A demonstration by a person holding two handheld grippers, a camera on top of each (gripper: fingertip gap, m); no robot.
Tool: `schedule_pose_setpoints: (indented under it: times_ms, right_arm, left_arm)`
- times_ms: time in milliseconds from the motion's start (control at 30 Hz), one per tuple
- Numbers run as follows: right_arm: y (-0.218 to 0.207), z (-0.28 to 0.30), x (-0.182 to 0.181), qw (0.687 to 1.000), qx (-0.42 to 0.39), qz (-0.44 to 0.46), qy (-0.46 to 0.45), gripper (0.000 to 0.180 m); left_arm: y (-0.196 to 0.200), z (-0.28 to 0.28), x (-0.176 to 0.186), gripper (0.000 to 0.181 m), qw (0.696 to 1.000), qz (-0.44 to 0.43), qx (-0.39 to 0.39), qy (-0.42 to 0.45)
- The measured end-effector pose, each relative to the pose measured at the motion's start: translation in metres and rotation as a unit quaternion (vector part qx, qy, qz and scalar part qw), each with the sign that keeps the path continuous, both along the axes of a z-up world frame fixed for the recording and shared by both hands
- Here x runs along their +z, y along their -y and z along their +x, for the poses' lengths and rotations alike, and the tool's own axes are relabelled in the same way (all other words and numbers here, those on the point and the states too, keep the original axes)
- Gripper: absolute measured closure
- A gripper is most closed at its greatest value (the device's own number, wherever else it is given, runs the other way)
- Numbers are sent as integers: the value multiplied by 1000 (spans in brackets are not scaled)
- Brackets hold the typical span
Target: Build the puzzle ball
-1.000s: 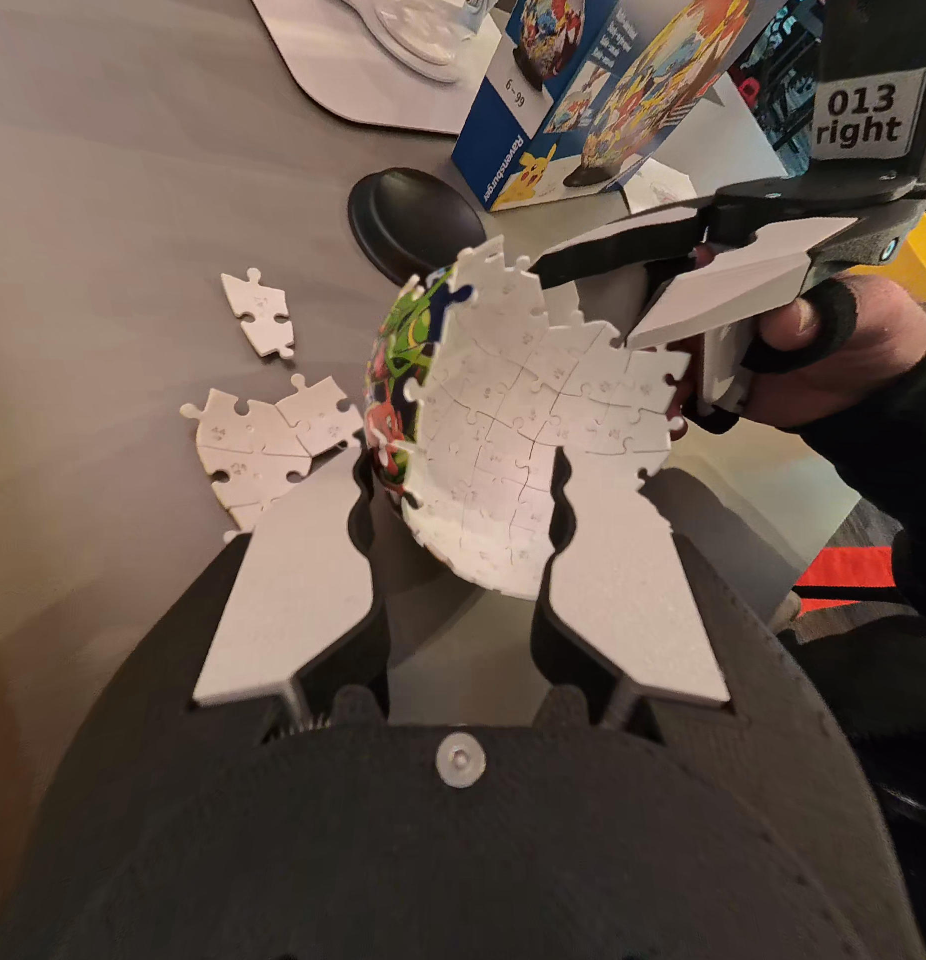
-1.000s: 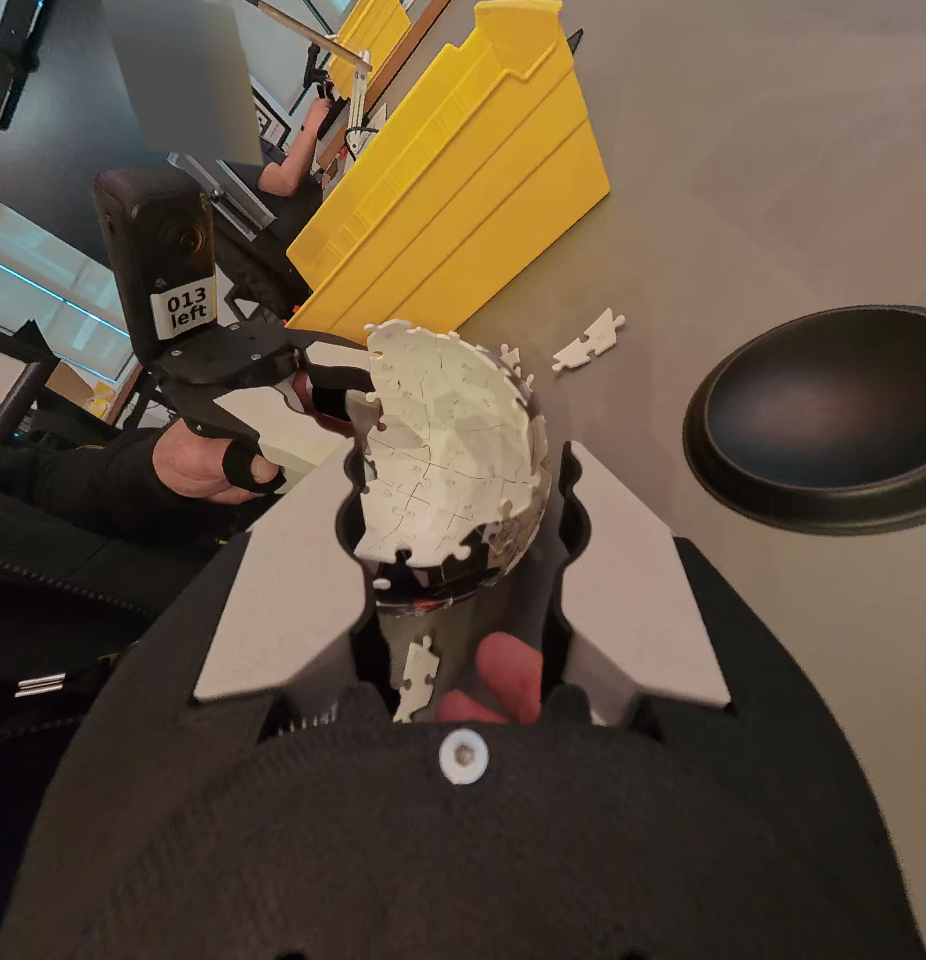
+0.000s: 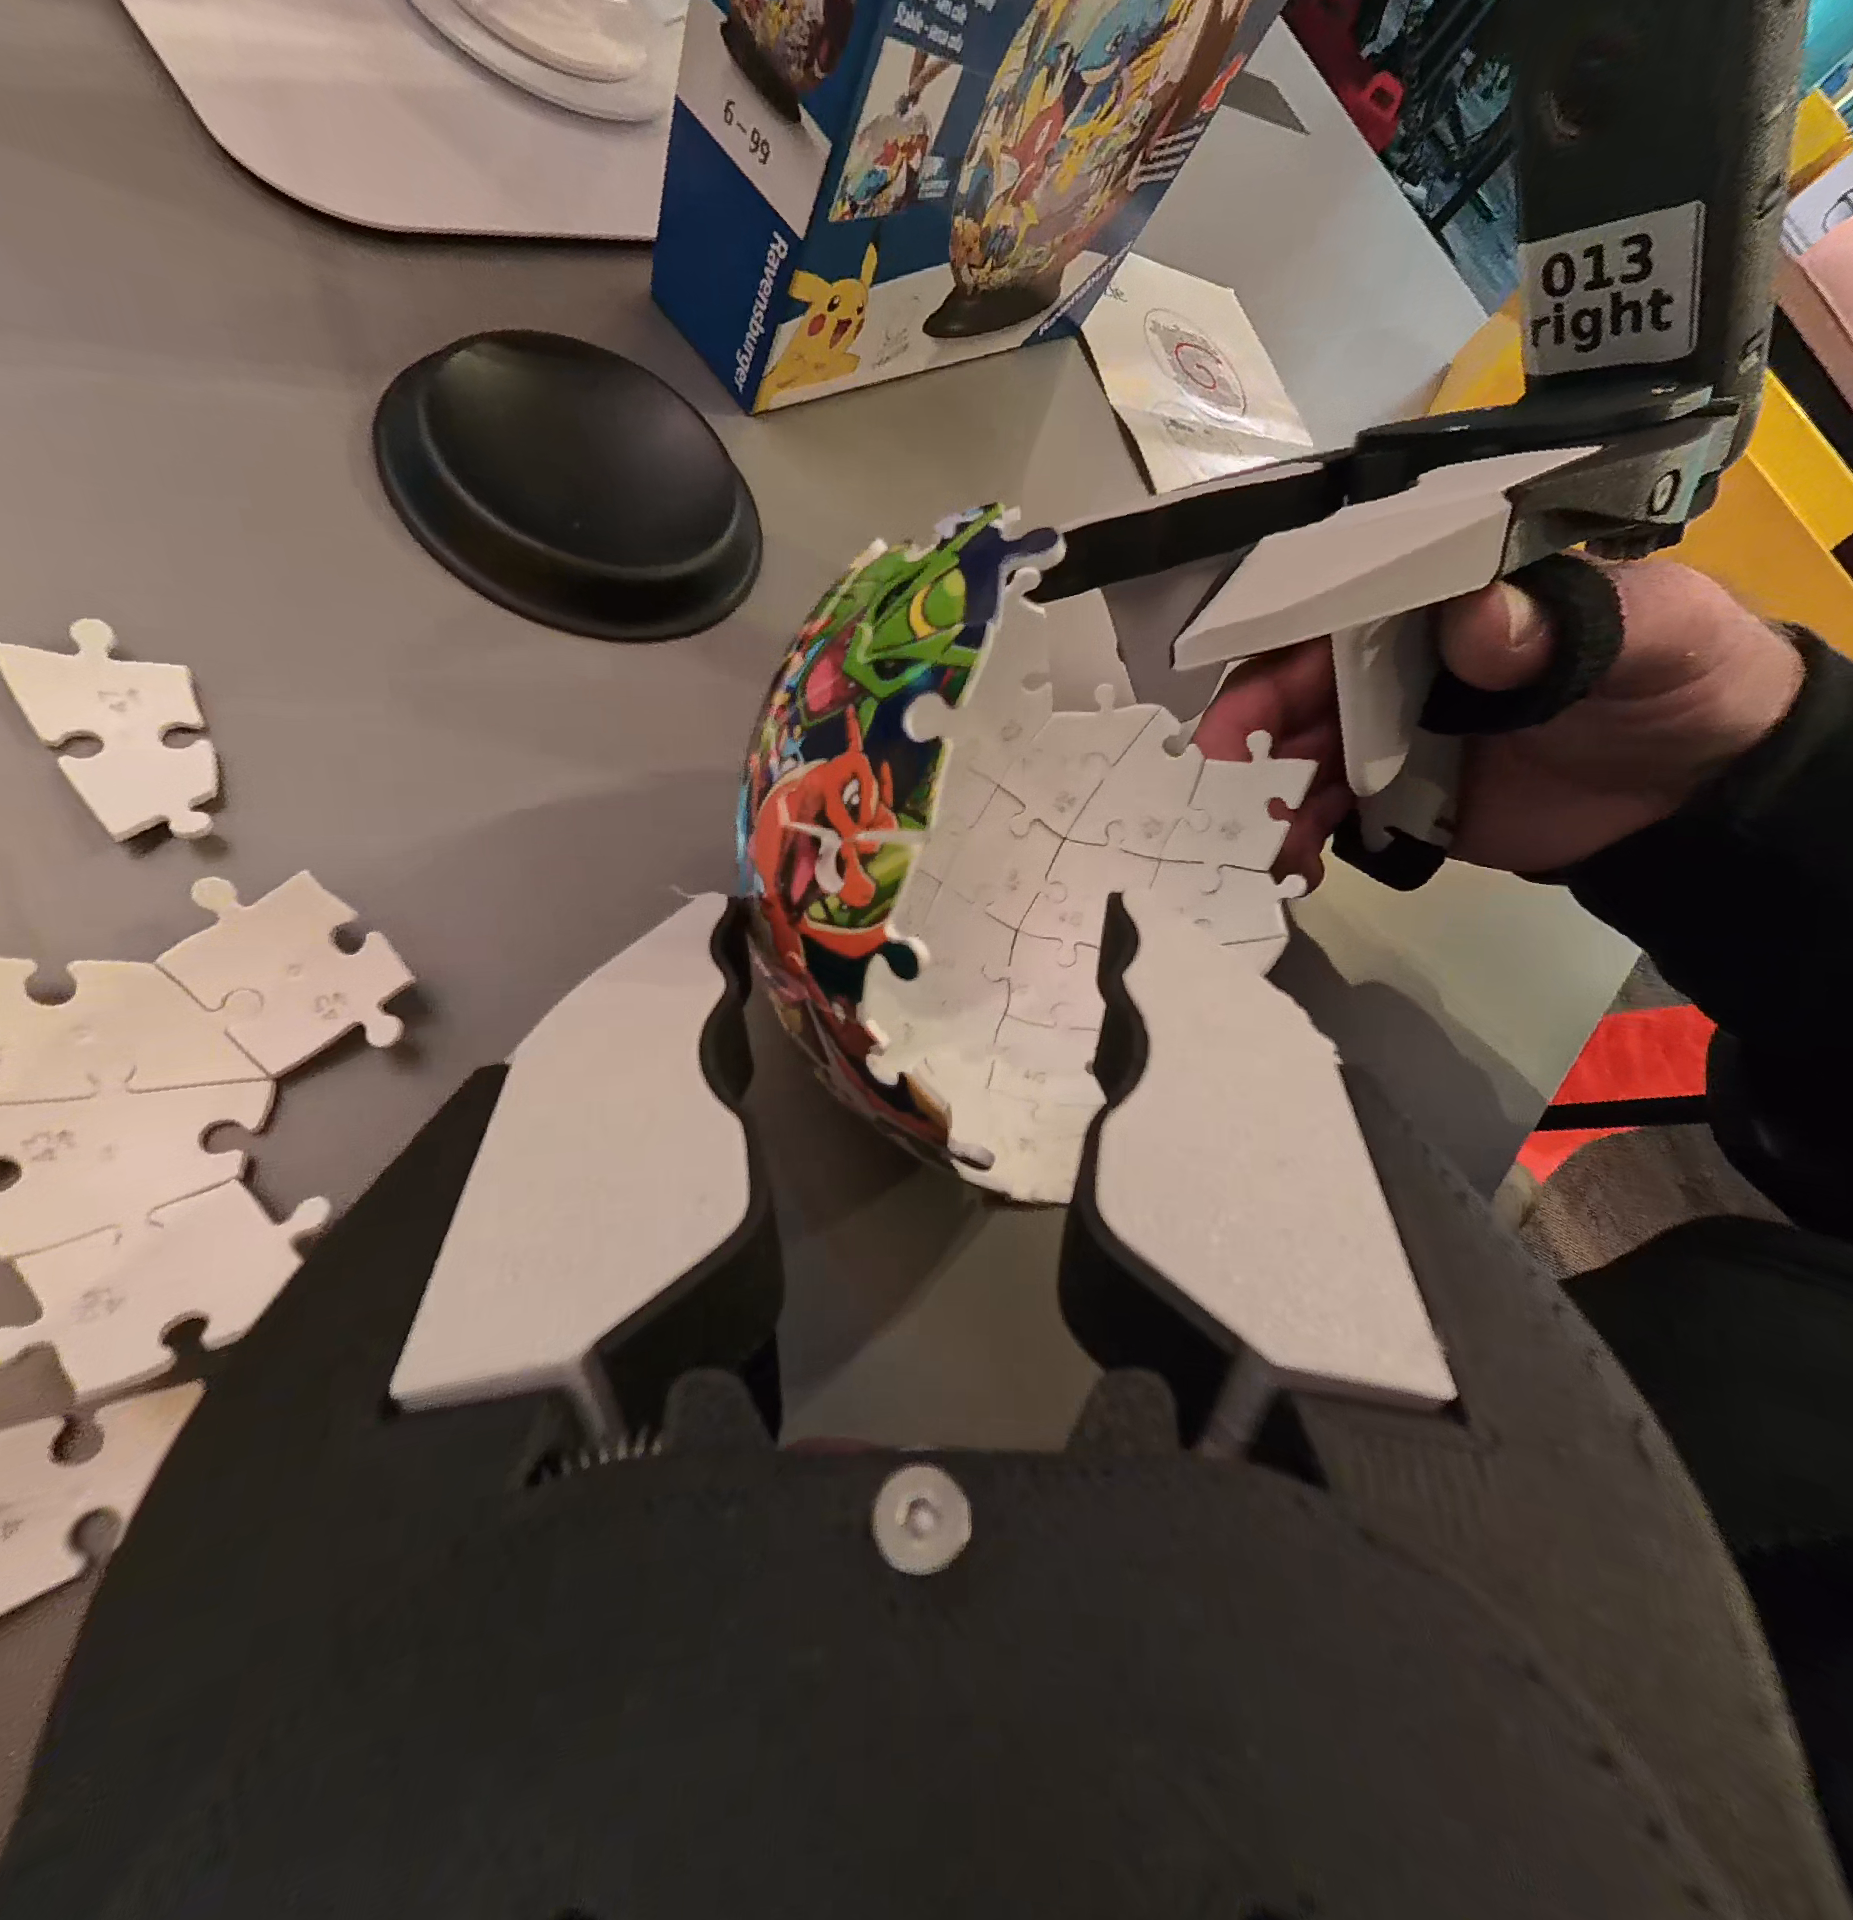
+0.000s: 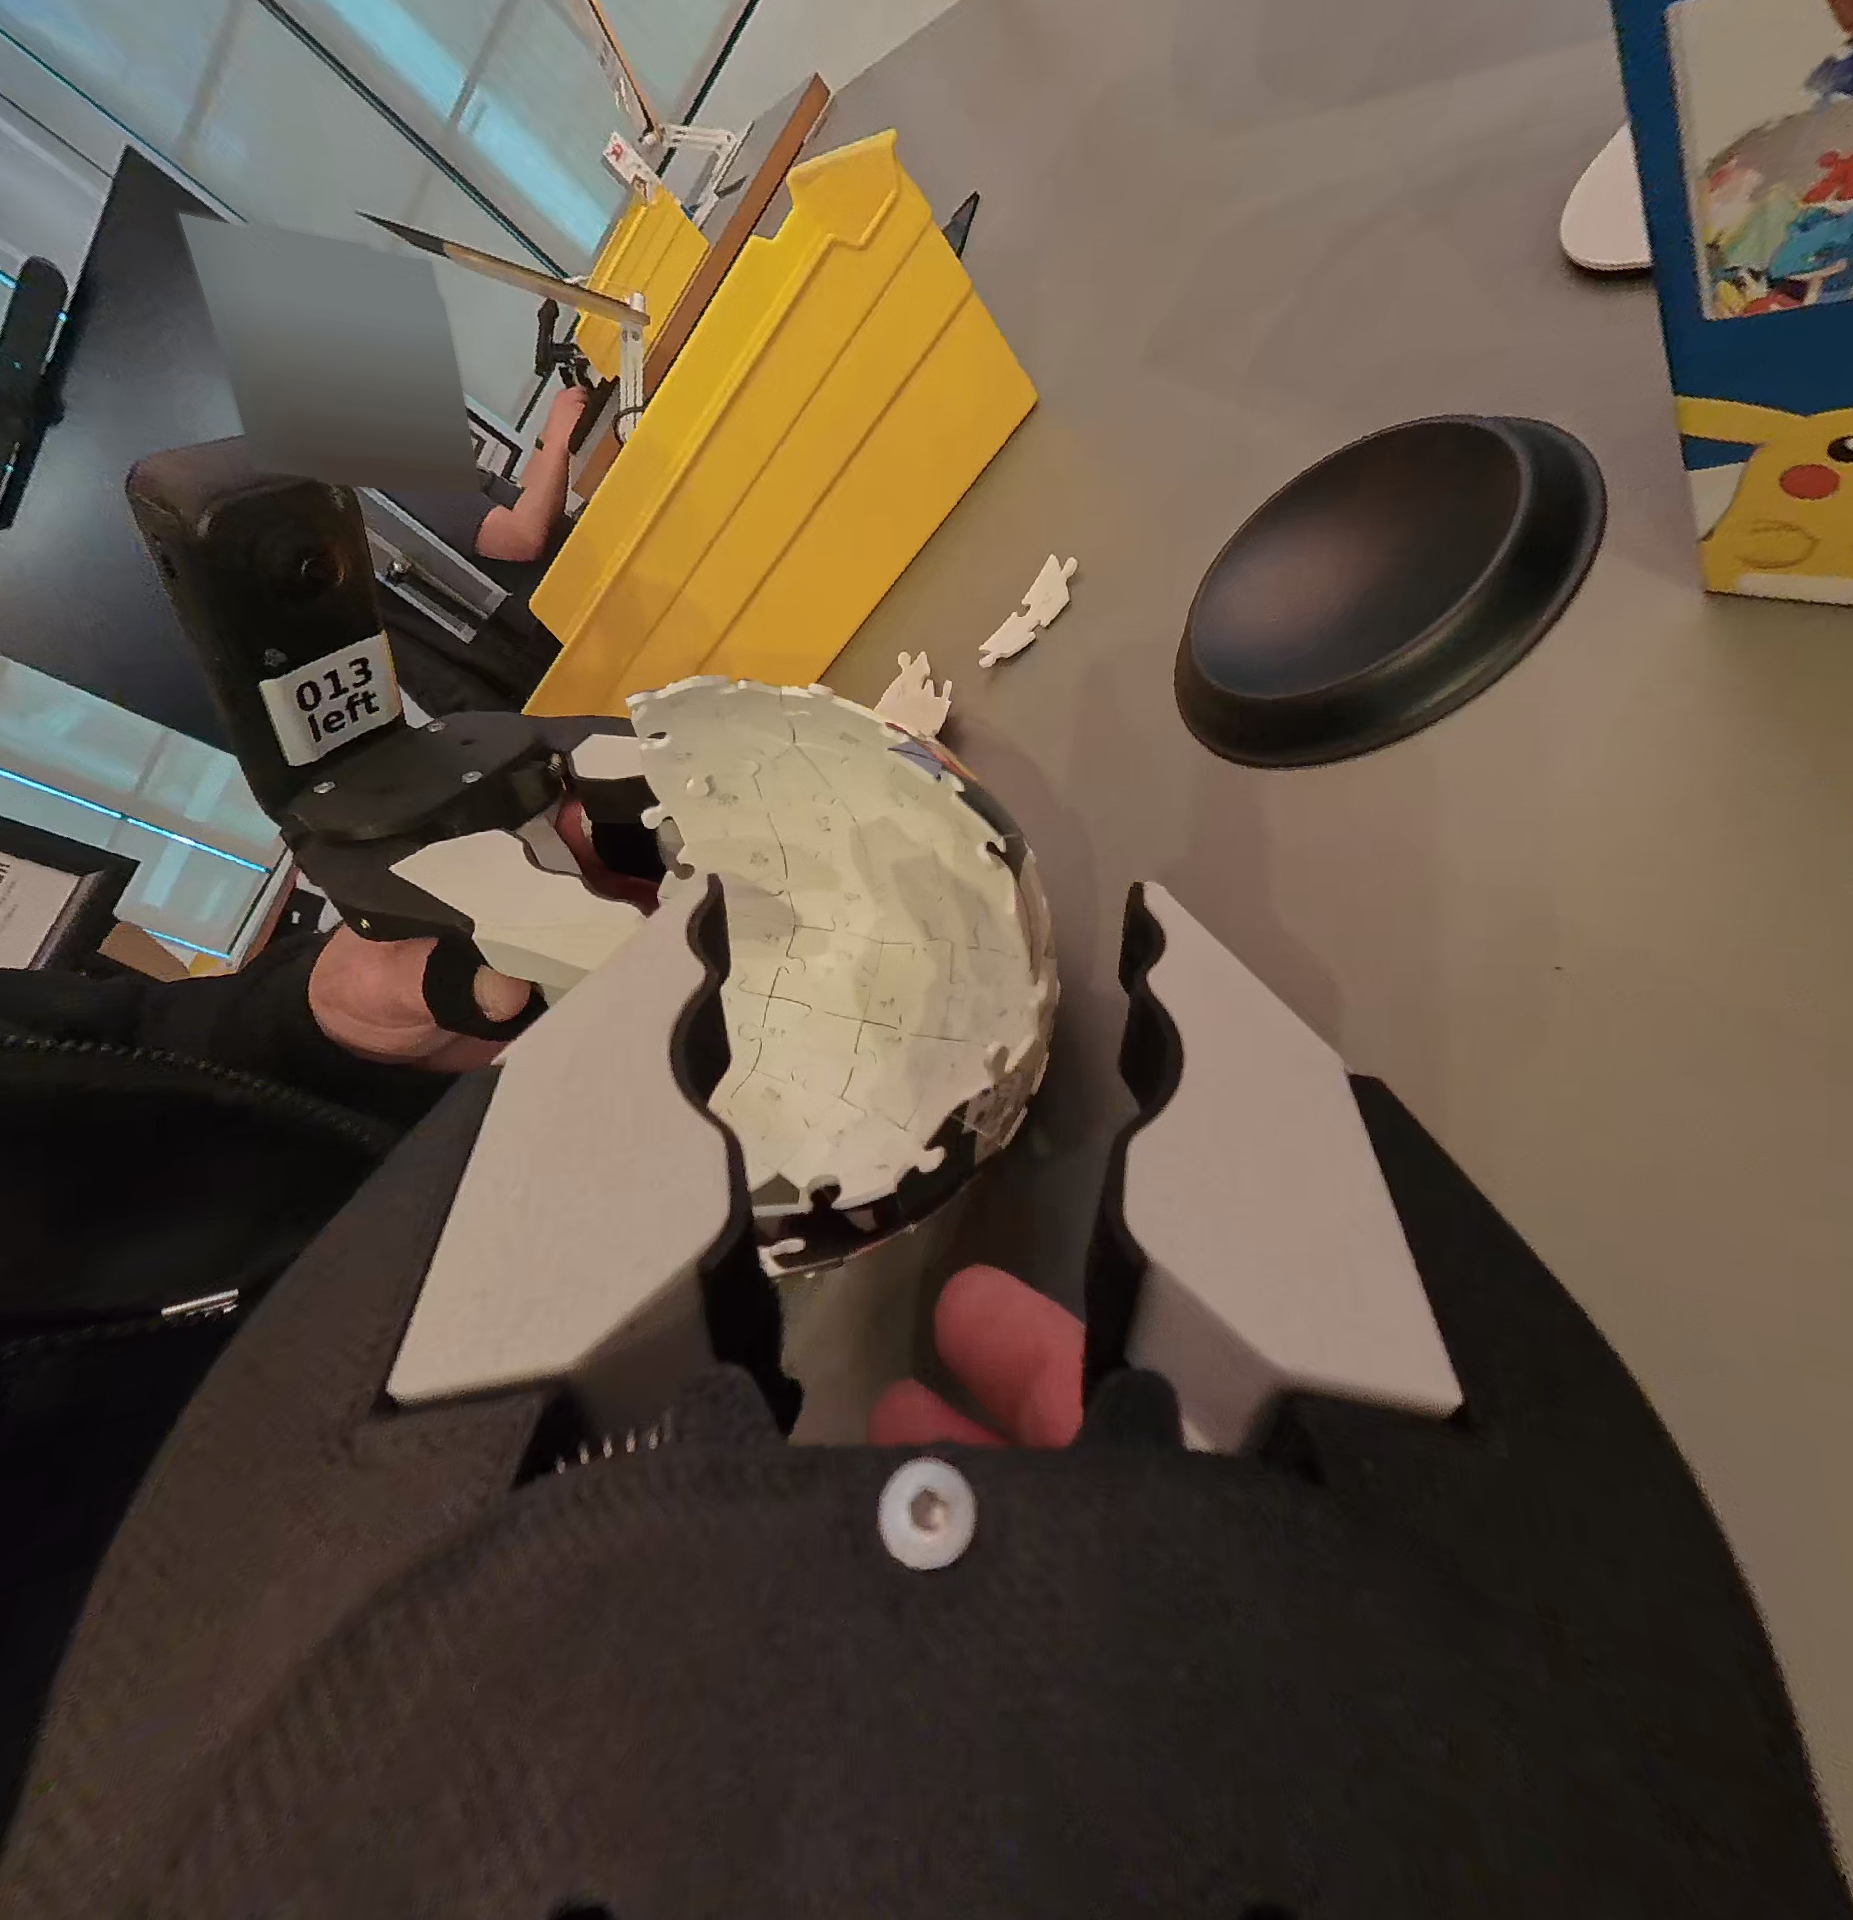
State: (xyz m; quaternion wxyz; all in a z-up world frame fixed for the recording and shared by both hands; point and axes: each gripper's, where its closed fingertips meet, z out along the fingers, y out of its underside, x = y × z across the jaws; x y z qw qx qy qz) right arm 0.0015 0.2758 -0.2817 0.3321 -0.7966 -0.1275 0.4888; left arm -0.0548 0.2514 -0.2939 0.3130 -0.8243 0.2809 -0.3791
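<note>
The half-built puzzle ball (image 3: 1057, 862), a curved shell that is white inside and bright outside, hangs above the grey table (image 3: 486, 779), pinched by the left gripper (image 3: 914, 914), while the right gripper (image 4: 927, 904) has opened wider and let go, probably ready to fetch another piece.

Tight quarters in the middle: the half-built curved puzzle shell (image 3: 1005, 935), colourful outside and white inside, fills the gap between the left gripper (image 3: 917, 925) and crowds the spread right gripper (image 4: 927, 904). Left of it, loose white puzzle pieces (image 3: 122, 1091) litter the grey table (image 3: 278, 416). Beyond, the black domed stand (image 3: 569, 488) and blue puzzle box (image 3: 880, 187) block; the yellow plastic bin (image 4: 787, 436) walls the other side.
</note>
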Motion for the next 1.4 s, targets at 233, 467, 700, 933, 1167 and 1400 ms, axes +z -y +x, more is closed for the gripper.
schedule_pose_setpoints:
  times_ms: [233,467,700,933,1167,1400]
  right_arm:
    - [8,1,6,1000,-5,8,-6,105]
    - [21,3,5,1000,-2,16,8,105]
    - [21,10,2,1000,-5,12,4,105]
    - [20,21,1,1000,-25,7,1,105]
    - [24,31,-2,999,-40,4,8,105]
    - [27,37,-2,999,-46,6,14,104]
  left_arm:
    - [4,5,3,118,1000,7,-12,15]
    - [14,-3,-4,119,1000,18,-25,-3]
    - [28,7,-4,121,996,56,-62,-19]
    - [39,15,0,122,990,101,-96,-24]
    - [45,19,-5,122,985,121,-120,-35]
    - [50,21,-9,123,982,128,-133,-42]
